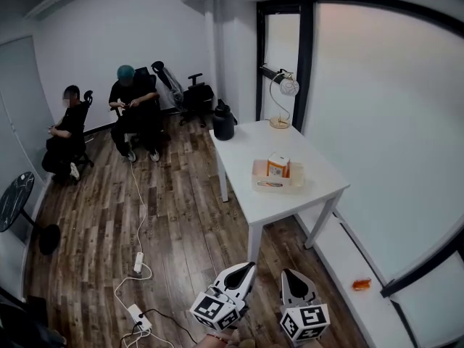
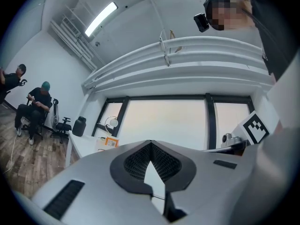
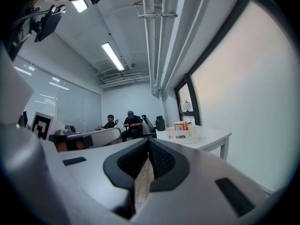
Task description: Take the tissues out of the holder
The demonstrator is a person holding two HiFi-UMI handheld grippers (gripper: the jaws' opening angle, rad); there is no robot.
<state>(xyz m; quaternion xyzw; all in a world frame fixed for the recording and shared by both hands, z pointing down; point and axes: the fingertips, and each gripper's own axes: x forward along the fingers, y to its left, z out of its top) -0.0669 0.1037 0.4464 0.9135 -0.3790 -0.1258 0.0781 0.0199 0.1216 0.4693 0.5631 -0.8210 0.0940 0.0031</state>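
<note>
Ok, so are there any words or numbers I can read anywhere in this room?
No words or numbers can be read.
Orange box on the white table: it has print, too small to read.
Holder: a small strip on its front, too blurred to read.
Left cube and right cube: black-and-white squares, not letters.

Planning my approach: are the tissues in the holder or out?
In: the orange tissue pack stands upright inside the white holder on the table.
</note>
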